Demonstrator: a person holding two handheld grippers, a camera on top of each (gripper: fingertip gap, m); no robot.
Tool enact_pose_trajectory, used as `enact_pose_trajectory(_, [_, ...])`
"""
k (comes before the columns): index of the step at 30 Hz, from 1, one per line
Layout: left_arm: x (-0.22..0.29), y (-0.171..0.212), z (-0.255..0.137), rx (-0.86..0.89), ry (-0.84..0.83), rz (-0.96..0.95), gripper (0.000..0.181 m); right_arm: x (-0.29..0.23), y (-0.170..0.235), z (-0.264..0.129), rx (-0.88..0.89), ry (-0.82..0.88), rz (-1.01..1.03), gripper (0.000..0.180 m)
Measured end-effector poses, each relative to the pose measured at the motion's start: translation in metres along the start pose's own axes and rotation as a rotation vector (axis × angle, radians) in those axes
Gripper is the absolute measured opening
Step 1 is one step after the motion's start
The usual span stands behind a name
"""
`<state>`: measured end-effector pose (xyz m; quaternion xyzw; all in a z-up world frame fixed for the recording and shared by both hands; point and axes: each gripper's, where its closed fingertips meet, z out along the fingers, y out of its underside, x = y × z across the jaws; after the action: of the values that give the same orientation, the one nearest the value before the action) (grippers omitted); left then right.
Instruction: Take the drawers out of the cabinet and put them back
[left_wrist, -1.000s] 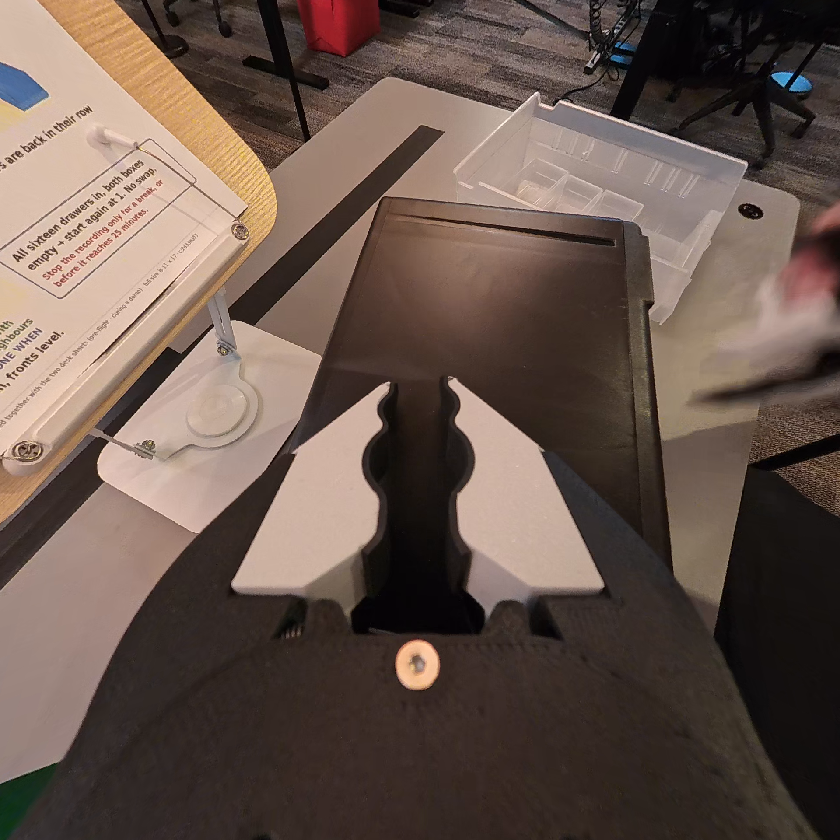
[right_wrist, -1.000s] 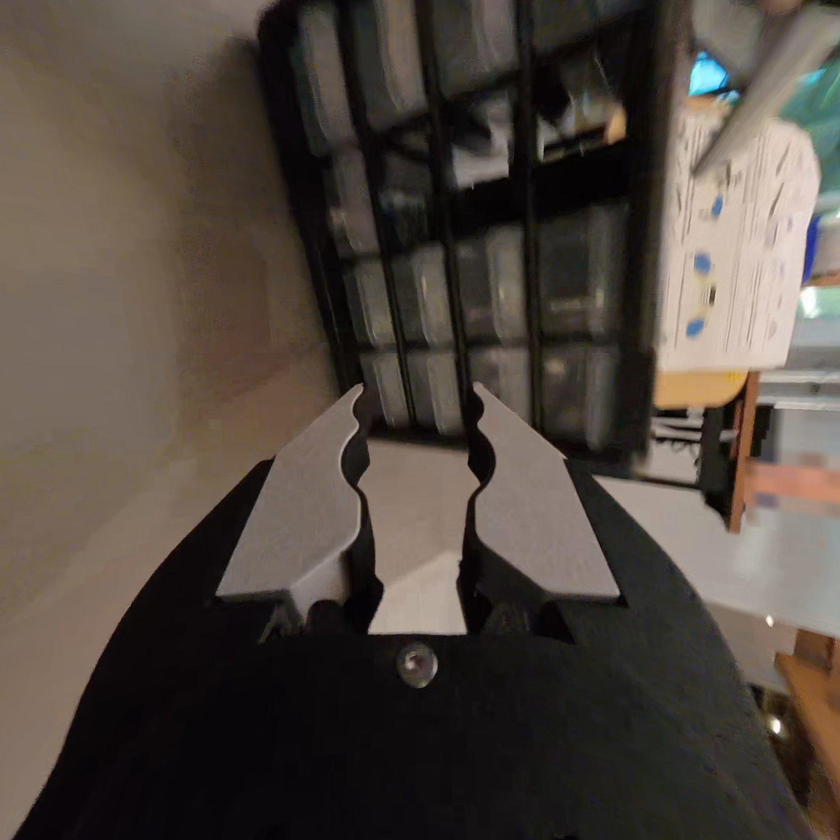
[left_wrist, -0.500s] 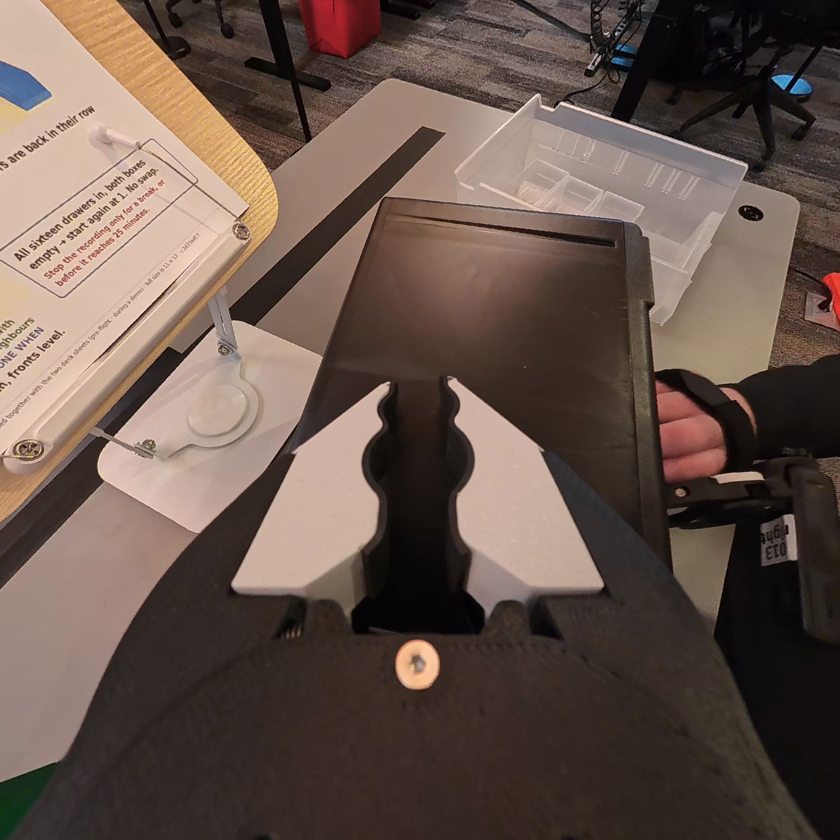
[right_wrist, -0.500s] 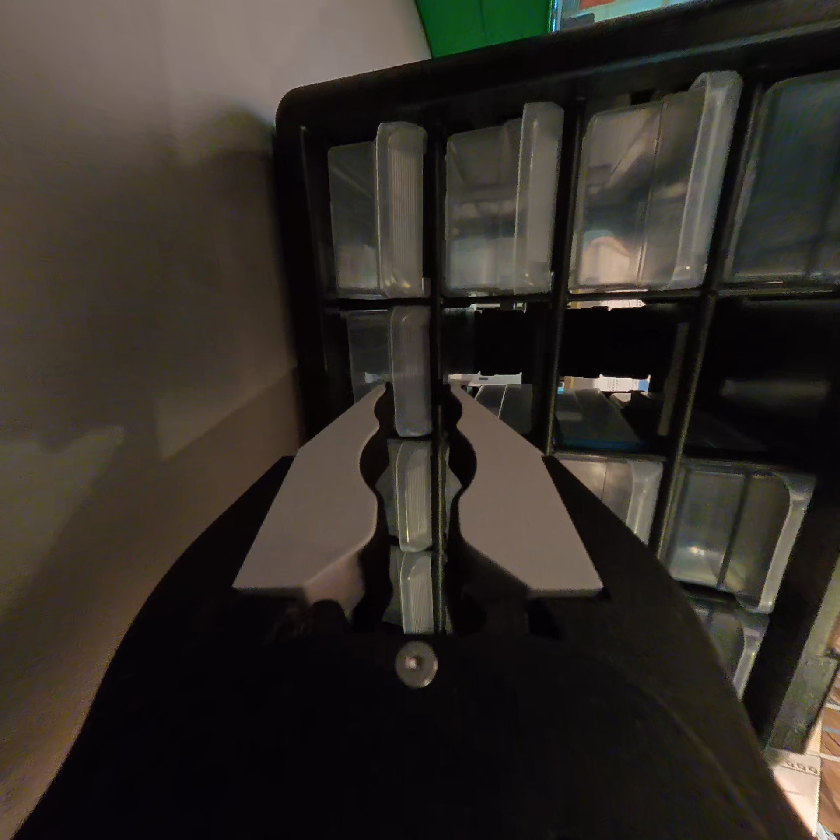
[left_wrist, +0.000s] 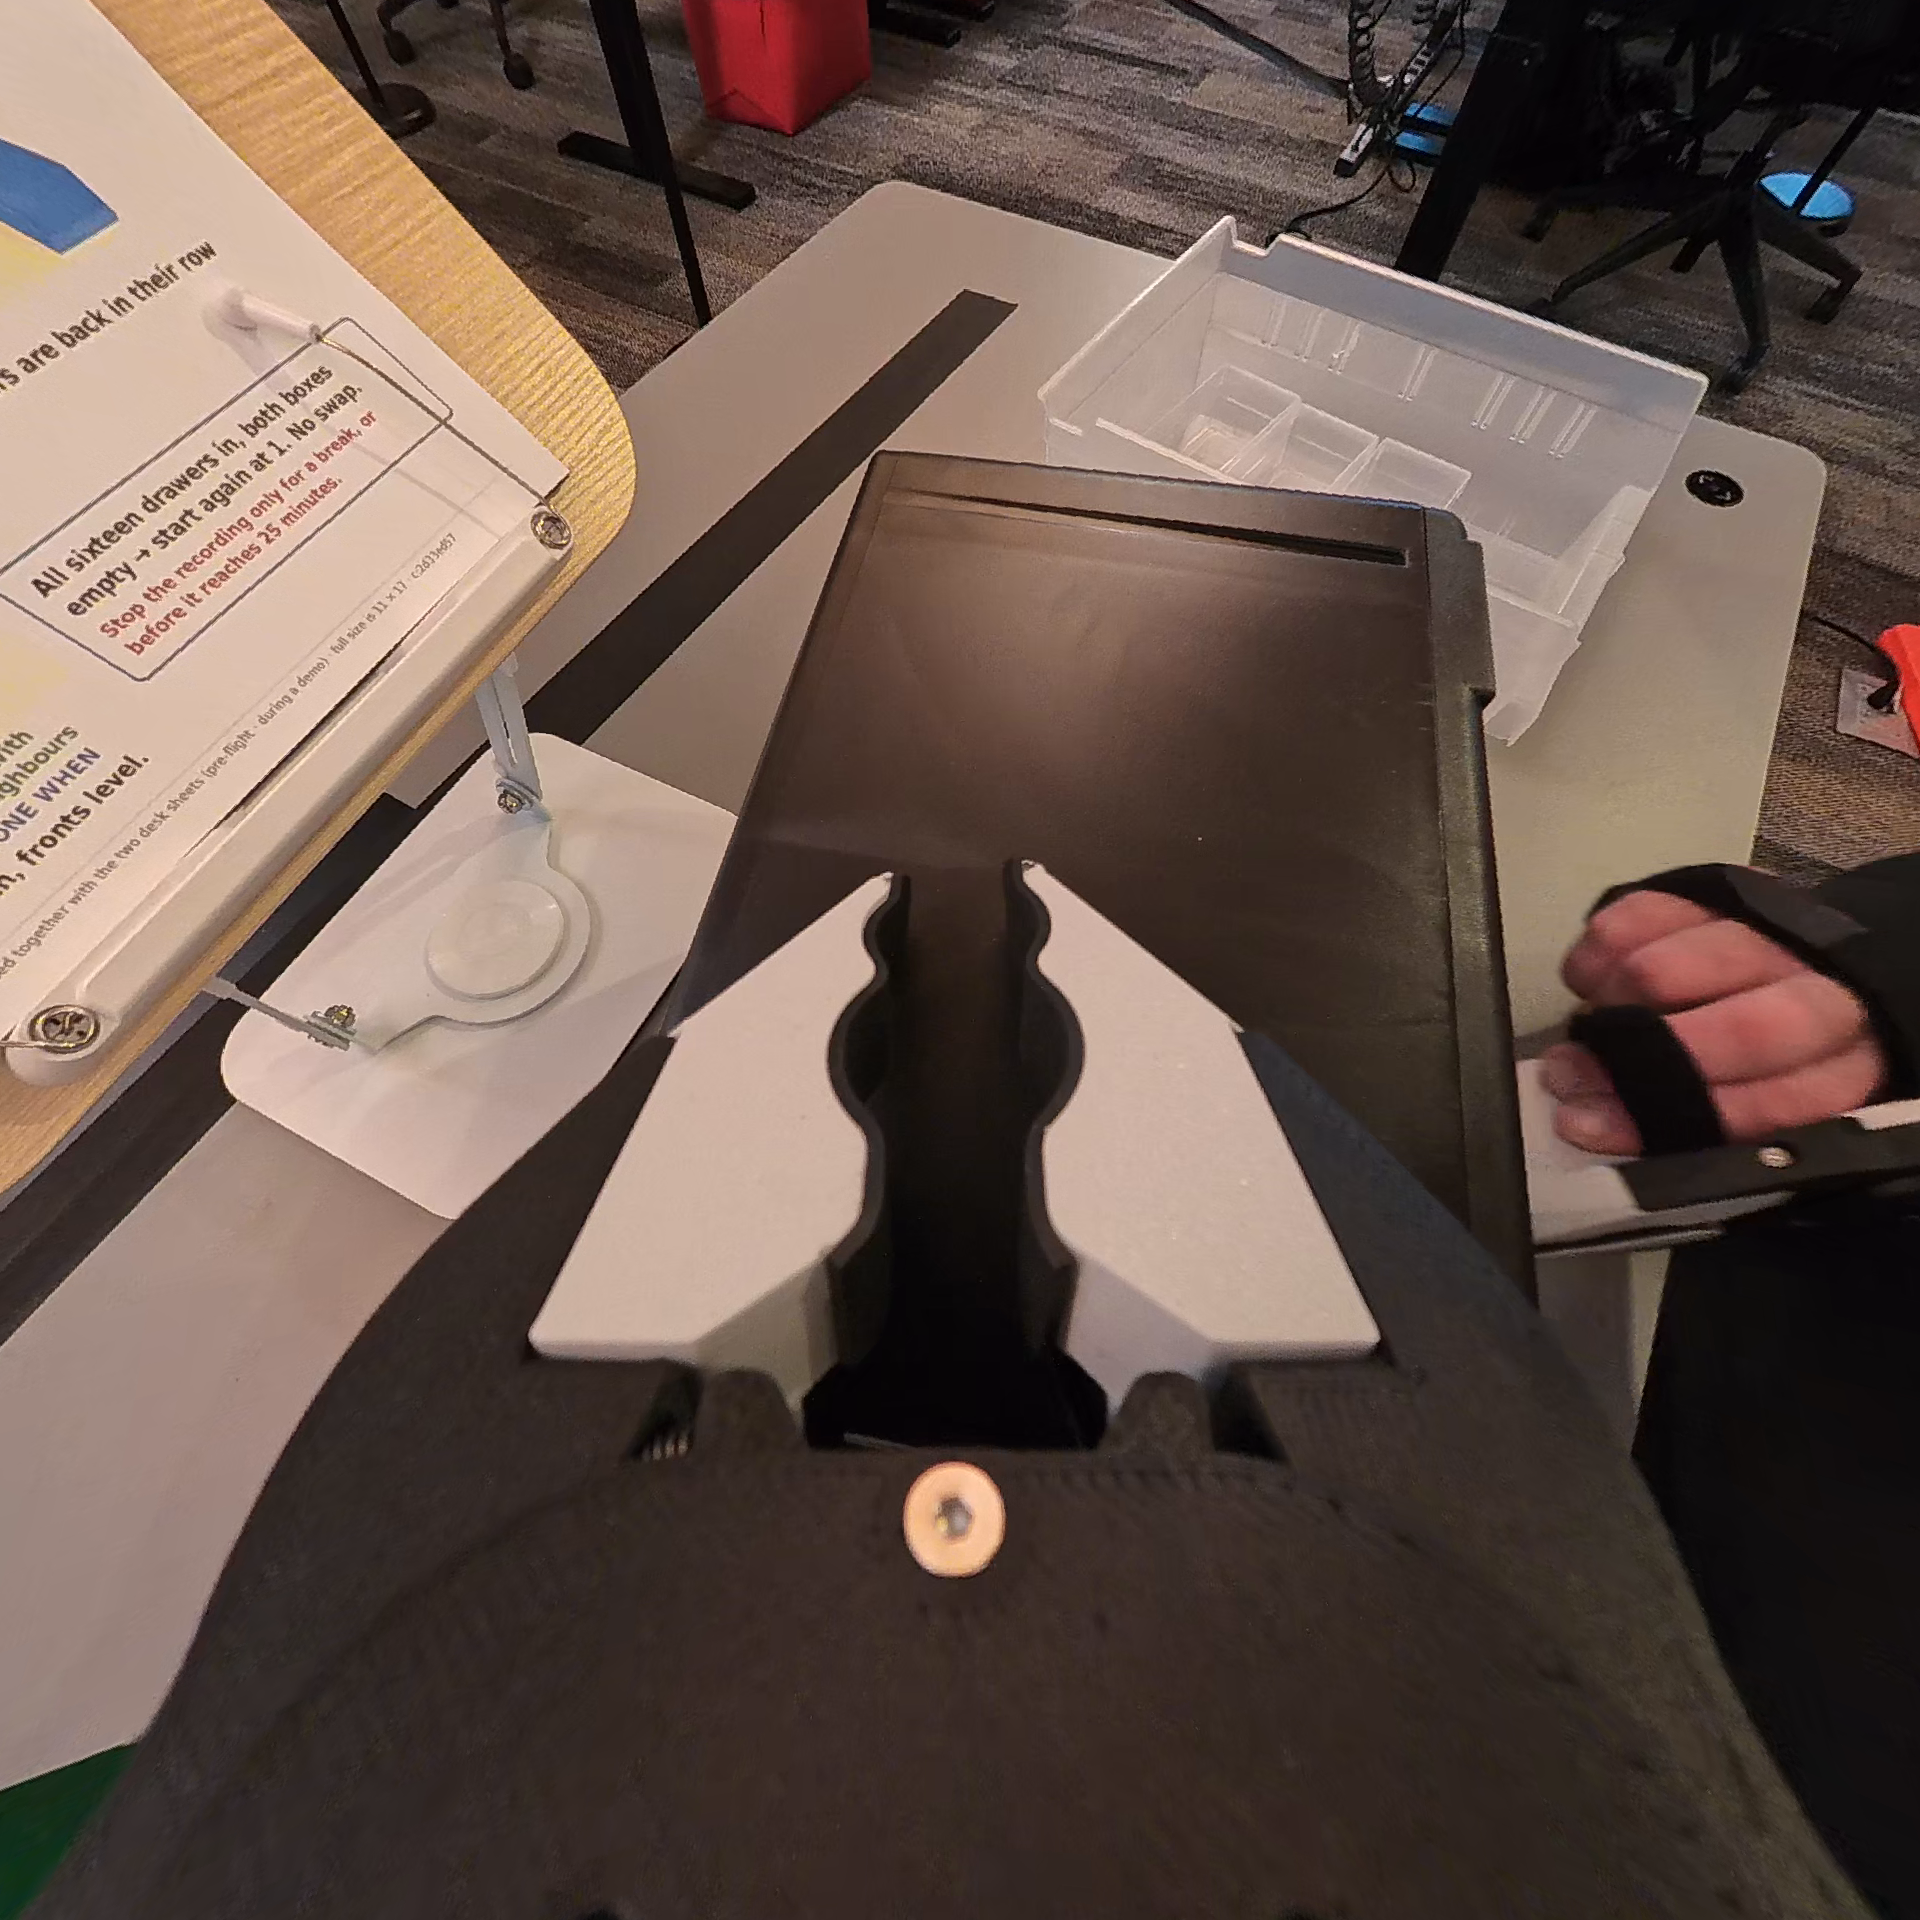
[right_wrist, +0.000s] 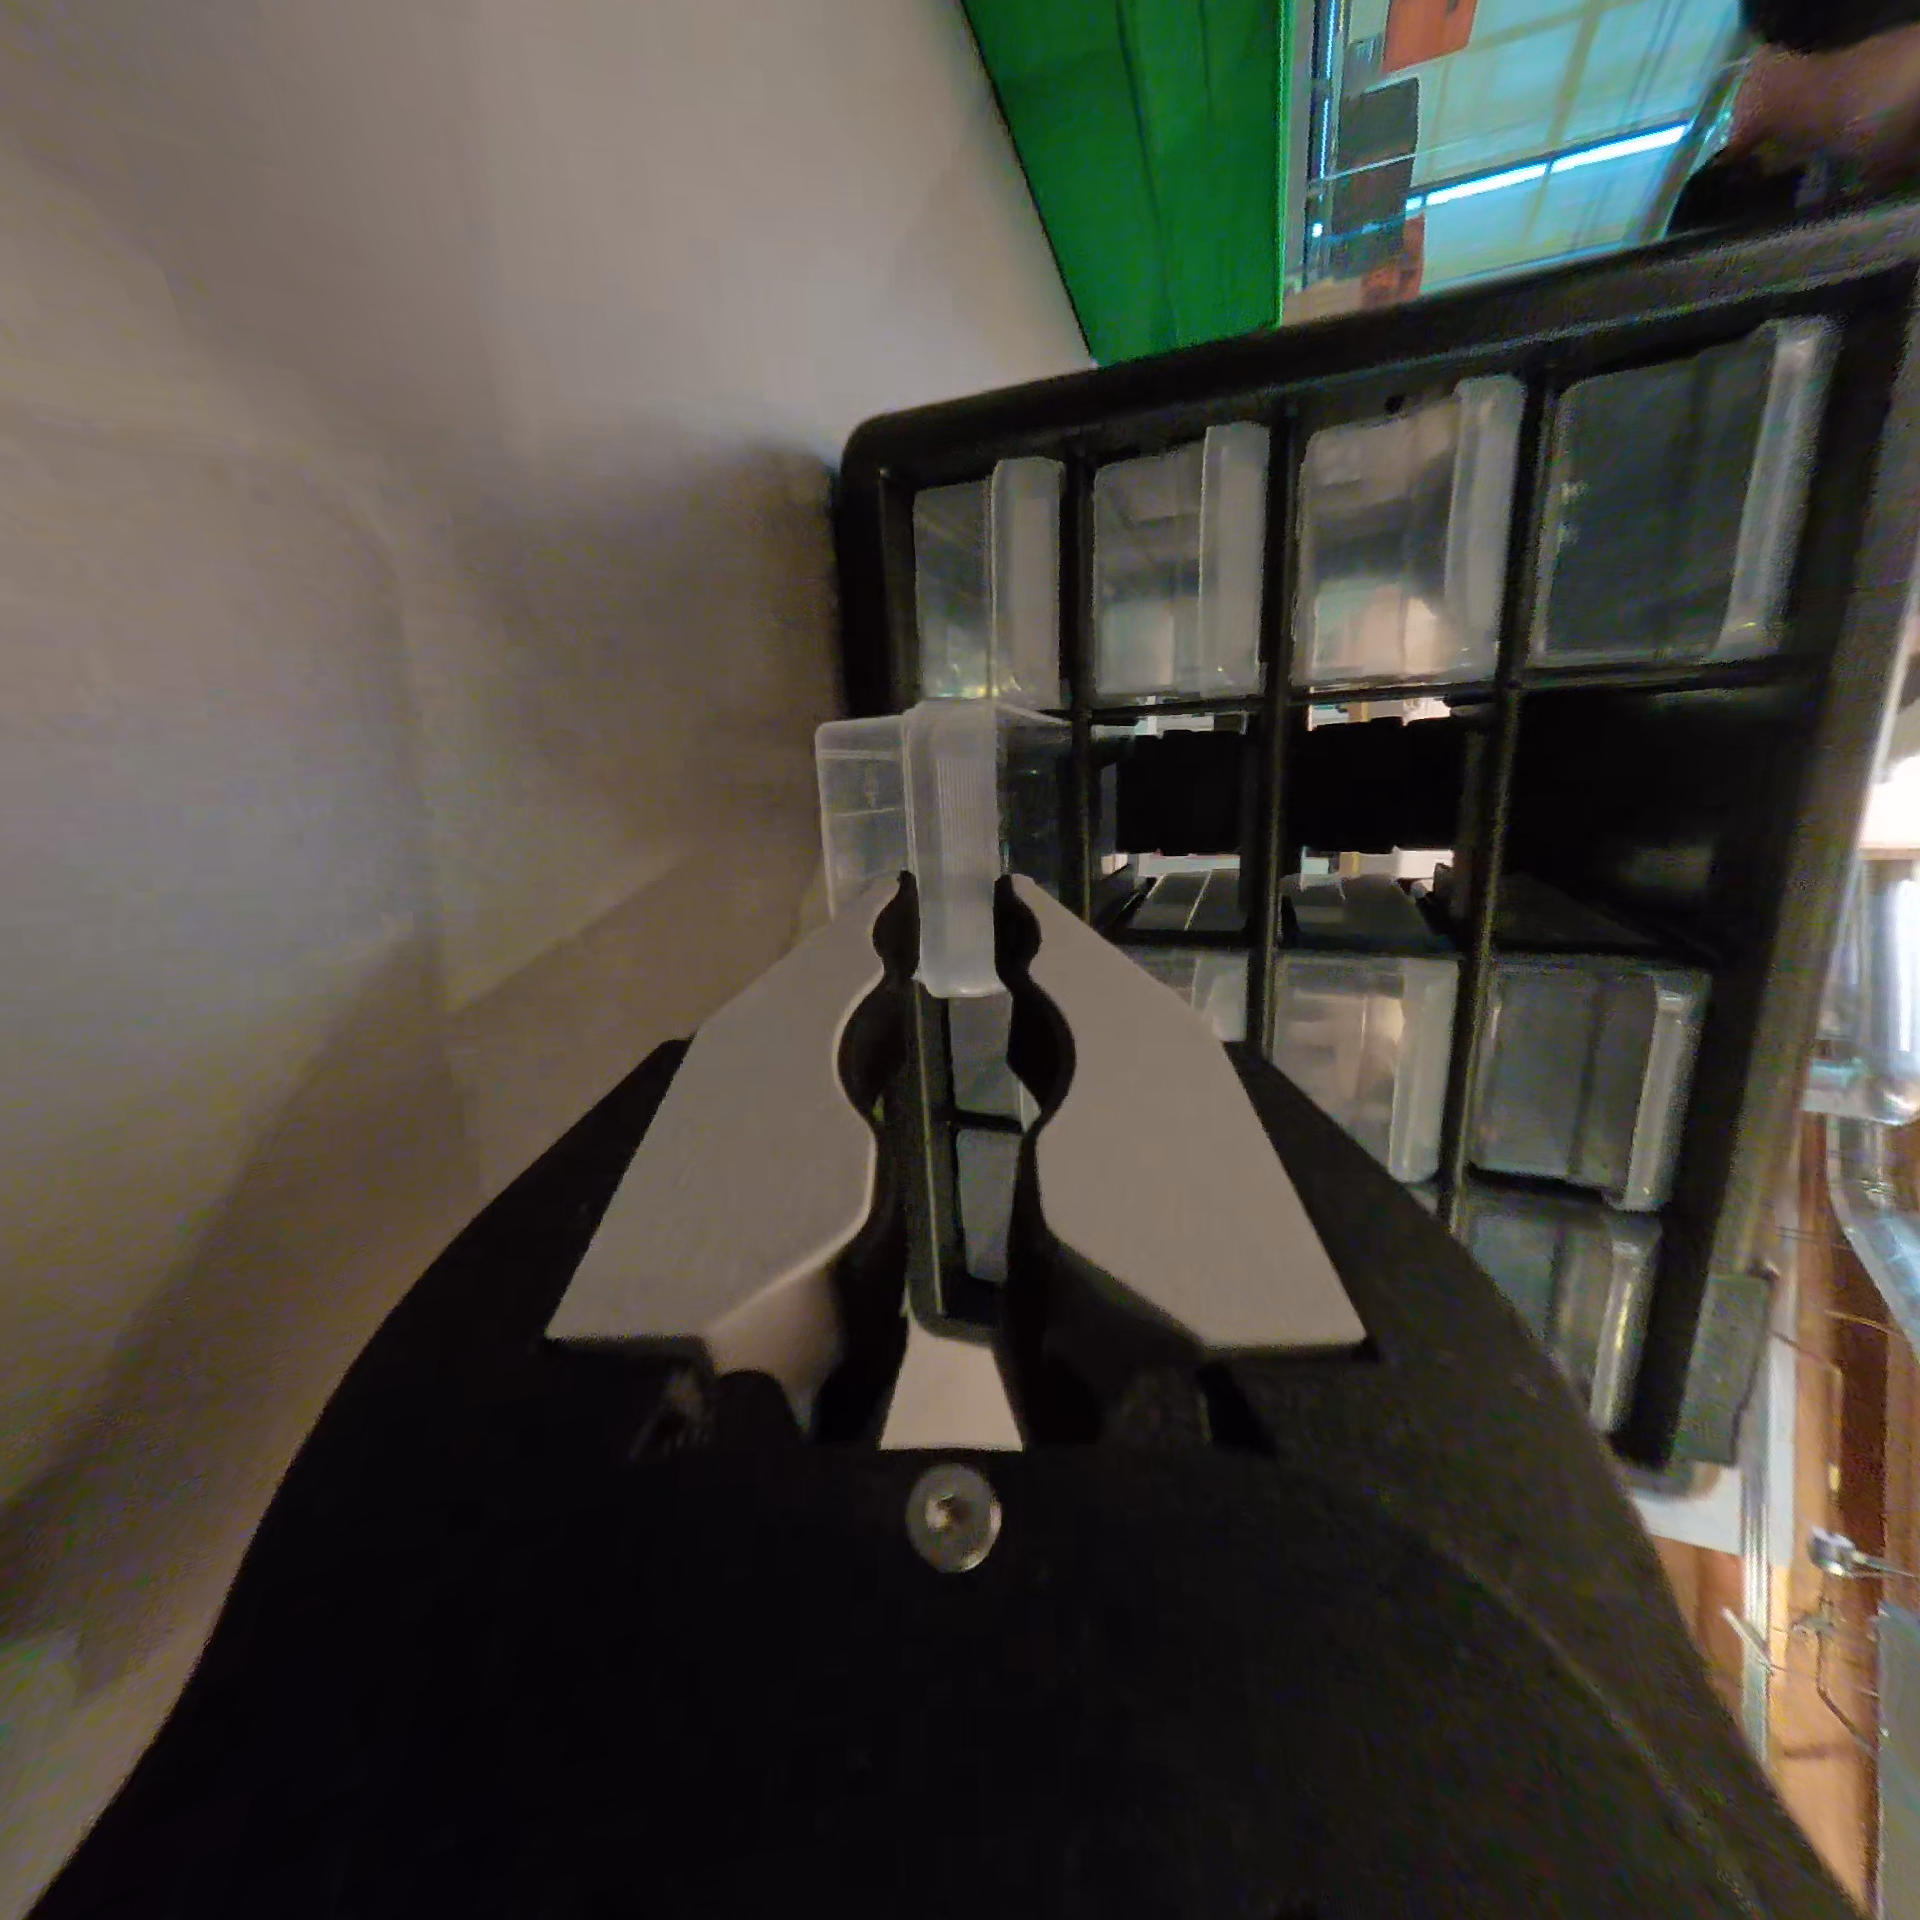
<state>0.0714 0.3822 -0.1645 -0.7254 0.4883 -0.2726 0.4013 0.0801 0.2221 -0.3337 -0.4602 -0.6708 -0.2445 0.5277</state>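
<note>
The black cabinet (left_wrist: 1143, 707) stands on the grey table, seen from above in the left wrist view. My left gripper (left_wrist: 958, 873) rests over its top, nearly shut with a narrow gap and nothing between the fingers. In the right wrist view, which is rolled sideways, the cabinet front (right_wrist: 1273, 1039) shows several clear drawers and three empty slots (right_wrist: 1382, 800). My right gripper (right_wrist: 954, 883) is shut on the handle of a clear drawer (right_wrist: 951, 821) that sticks partly out of its slot. The hand holding the right gripper (left_wrist: 1714, 1018) shows at the cabinet's right side.
A clear plastic bin (left_wrist: 1621, 416) holding small clear drawers sits on the table just behind the cabinet. A wooden stand with a printed sheet (left_wrist: 208, 468) and its white base (left_wrist: 499, 935) stand to the left. The table edge (left_wrist: 1766, 644) is close on the right.
My right gripper swung to the cabinet front, closed on a clear drawer's handle and drew it partly out. The left gripper and the cabinet have not moved.
</note>
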Motion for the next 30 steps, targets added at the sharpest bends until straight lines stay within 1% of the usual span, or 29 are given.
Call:
enact_pose_trajectory(9, [0.0,0.0,0.0,0.0,-0.002,-0.002,0.017,-0.011,-0.017,-0.045,0.031,-0.008,0.02,0.012])
enact_pose_trajectory(13, [0.0,0.0,0.0,-0.001,-0.003,-0.003,0.017,-0.002,-0.017,-0.059,0.034,0.008,0.024,0.009])
enact_pose_trajectory(21, [0.0,0.0,0.0,-0.001,-0.005,-0.005,0.017,0.011,0.009,-0.082,0.004,-0.026,0.047,0.007])
enact_pose_trajectory(25, [0.0,0.0,0.0,-0.001,-0.005,-0.004,0.017,0.011,0.03,-0.099,-0.042,-0.027,0.03,0.005])
enact_pose_trajectory(27, [0.0,0.0,0.0,-0.001,-0.004,-0.003,0.017,0.006,0.044,-0.106,-0.084,-0.031,-0.002,0.006])
enact_pose_trajectory(30, [0.0,0.0,0.0,-0.001,-0.004,-0.002,0.017,-0.012,0.066,-0.115,-0.137,-0.112,0.019,0.007])
